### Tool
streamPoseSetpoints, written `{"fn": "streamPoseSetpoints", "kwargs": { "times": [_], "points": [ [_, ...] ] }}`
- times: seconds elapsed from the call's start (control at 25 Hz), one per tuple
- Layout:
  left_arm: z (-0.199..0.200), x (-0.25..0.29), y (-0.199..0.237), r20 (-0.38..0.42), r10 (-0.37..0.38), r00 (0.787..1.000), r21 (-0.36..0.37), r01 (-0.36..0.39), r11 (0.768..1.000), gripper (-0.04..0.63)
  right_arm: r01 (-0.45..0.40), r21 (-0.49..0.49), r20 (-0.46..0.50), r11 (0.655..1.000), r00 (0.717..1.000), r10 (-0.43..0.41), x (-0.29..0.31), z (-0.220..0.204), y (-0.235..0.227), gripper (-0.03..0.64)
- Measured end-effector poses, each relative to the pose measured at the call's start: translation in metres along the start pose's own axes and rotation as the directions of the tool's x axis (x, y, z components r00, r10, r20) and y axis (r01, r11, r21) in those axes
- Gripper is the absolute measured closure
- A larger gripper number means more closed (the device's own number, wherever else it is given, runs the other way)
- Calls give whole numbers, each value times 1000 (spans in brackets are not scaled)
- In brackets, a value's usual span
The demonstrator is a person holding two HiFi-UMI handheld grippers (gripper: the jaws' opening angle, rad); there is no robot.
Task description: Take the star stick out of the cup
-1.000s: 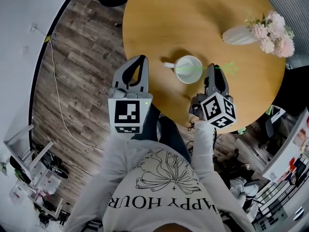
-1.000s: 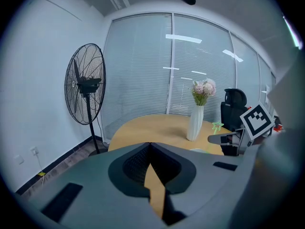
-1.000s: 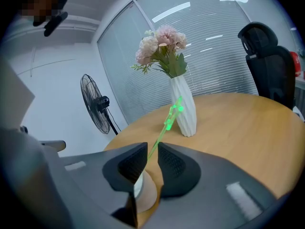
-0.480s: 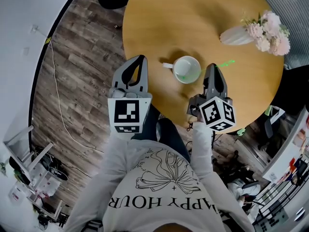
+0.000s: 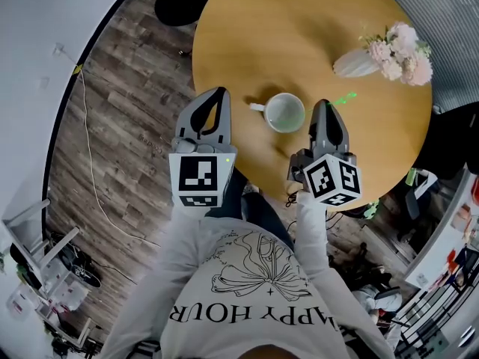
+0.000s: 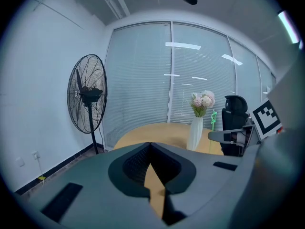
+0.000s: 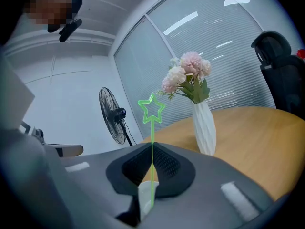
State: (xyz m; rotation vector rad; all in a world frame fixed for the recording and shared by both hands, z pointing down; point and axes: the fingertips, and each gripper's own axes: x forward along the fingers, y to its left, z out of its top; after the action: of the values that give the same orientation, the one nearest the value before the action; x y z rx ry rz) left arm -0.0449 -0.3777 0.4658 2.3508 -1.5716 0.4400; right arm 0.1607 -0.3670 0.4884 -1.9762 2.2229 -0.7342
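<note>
A white cup [image 5: 284, 113] stands on the round wooden table [image 5: 299, 28], its handle pointing left. My right gripper [image 5: 323, 105] is just right of the cup, shut on the thin green star stick [image 5: 344, 97]. In the right gripper view the stick [image 7: 152, 147] rises upright out of the meeting jaws, with its star [image 7: 151, 109] on top. The cup's white rim [image 7: 144, 194] shows below through the gap. The stick's lower end is hidden. My left gripper [image 5: 217, 93] hangs at the table's left edge, shut and empty [image 6: 150, 144].
A white vase with pink flowers [image 5: 374, 58] lies toward the table's far right; it also shows as the vase [image 7: 204, 128] and the vase [image 6: 195, 131]. A standing fan [image 6: 88, 99] is at the left wall. A black office chair [image 7: 281, 70] is beyond the table.
The right jaws have closed on the star stick. The stick, which lay slanted across the cup, now stands to the right of the cup in the grip. The left gripper has stayed put.
</note>
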Motion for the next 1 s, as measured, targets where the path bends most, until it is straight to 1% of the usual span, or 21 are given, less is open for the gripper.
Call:
{"fn": "streamPoseSetpoints", "kwargs": {
  "times": [0.6,1.0],
  "points": [
    [51,-31,2,109,31,994,3,-32,999,589,-86,-109,83,990,992,96,-17,56,49,603],
    [83,-58,5,187,43,981,9,-46,999,589,-97,-163,144,982,982,121,-36,89,74,603]
  ]
}}
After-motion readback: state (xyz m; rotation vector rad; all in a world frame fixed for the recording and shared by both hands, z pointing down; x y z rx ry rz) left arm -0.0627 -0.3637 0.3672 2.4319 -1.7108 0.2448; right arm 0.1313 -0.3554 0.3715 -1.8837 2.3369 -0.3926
